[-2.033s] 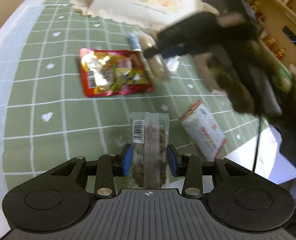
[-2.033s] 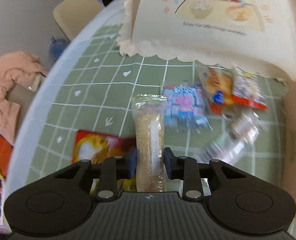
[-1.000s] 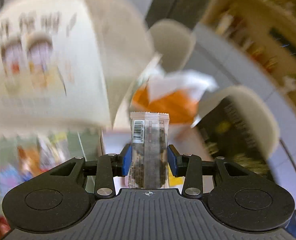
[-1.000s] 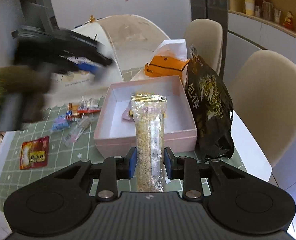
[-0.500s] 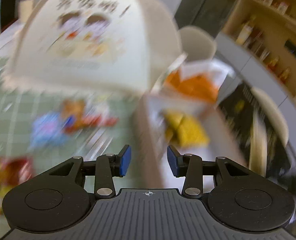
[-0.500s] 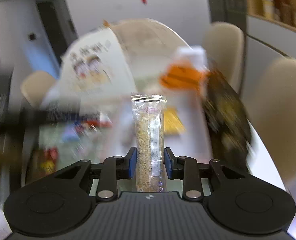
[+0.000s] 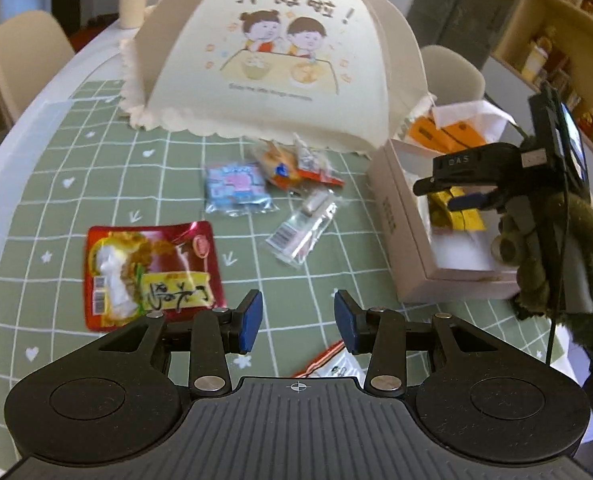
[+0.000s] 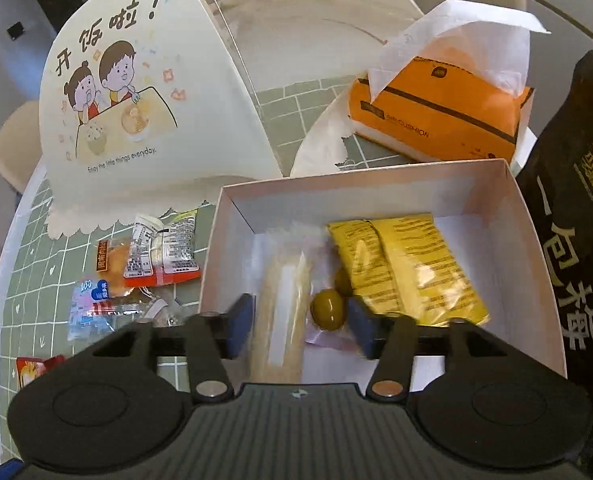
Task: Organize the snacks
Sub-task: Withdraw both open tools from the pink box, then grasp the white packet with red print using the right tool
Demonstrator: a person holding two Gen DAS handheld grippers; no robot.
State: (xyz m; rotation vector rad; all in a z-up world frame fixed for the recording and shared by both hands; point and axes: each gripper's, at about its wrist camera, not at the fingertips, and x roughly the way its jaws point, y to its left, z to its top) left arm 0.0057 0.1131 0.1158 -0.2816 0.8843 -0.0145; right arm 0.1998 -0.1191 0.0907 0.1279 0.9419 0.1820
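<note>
— Two grippers show. What are the things made of?

— Mostly crinkly film. On the desk (image 7: 36, 184), under a green cloth with a white grid, lie a glossy red flat packet (image 7: 150, 272), a blue-and-pink wrapped sweet pack (image 7: 236, 186), a clear cellophane sachet (image 7: 302, 226) and a small heap of orange-and-white wrappers (image 7: 296, 162). Behind them stands a cream fabric food cover (image 7: 280, 52), dome-shaped with a scalloped hem and a cartoon print.

— And the box?

— A pale pink cardboard box (image 8: 536, 240), square and shallow, white inside. It holds two yellow foil pouches (image 8: 408, 264), a round olive-green sweet (image 8: 327, 310) and a long clear bar of pale grain (image 8: 282, 312). Beyond it sits an orange tissue pack (image 8: 440, 120); to its right, a black bag with gold print (image 8: 576, 216).

— How is the right gripper (image 8: 301, 326) posed?

— Tilted downward over the box's near edge. Its blue-padded fingers (image 8: 240, 320) are opening. The grain bar lies between them, blurred, close to the left pad with a gap to the right one. Whether it has settled on the box floor cannot be told.

— The left gripper (image 7: 295, 320)?

— Angled down over the desk, near the red packet. Its fingers (image 7: 249, 319) stand partly apart with nothing between them; a red-edged white wrapper (image 7: 336, 364) peeks out beneath. From there a furry dark-green sleeve (image 7: 568, 248) shows at right, carrying the other tool over the box.
</note>
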